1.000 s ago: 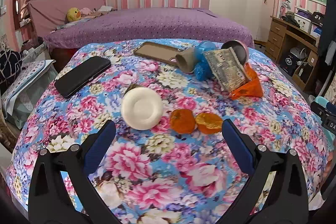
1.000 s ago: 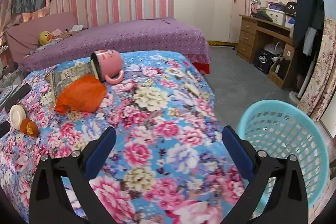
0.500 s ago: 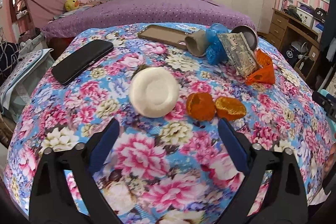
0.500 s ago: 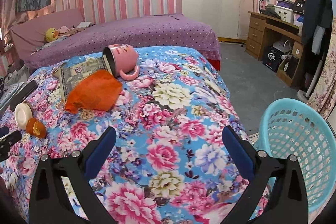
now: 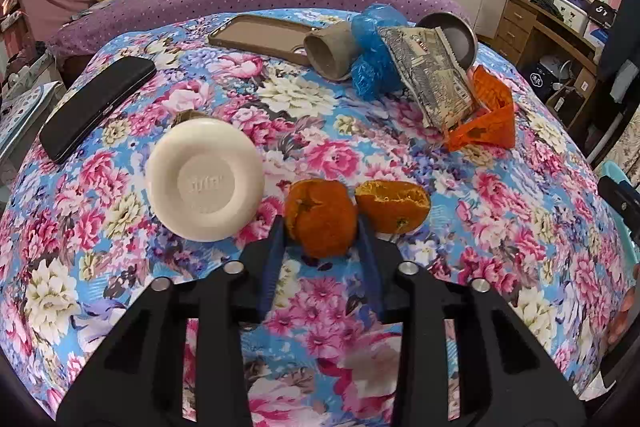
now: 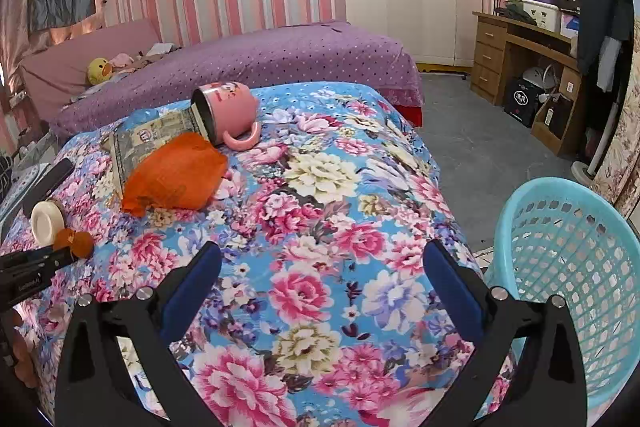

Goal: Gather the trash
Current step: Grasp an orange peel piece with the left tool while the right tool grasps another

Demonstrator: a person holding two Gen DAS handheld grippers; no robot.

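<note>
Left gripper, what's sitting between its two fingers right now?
In the left wrist view, one orange peel piece sits between the closing fingers of the left gripper. The second peel piece lies just outside, to the right.

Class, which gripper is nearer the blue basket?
Right. The right gripper hangs open beside the blue basket; the left gripper, closing around orange peel, is across the bed.
</note>
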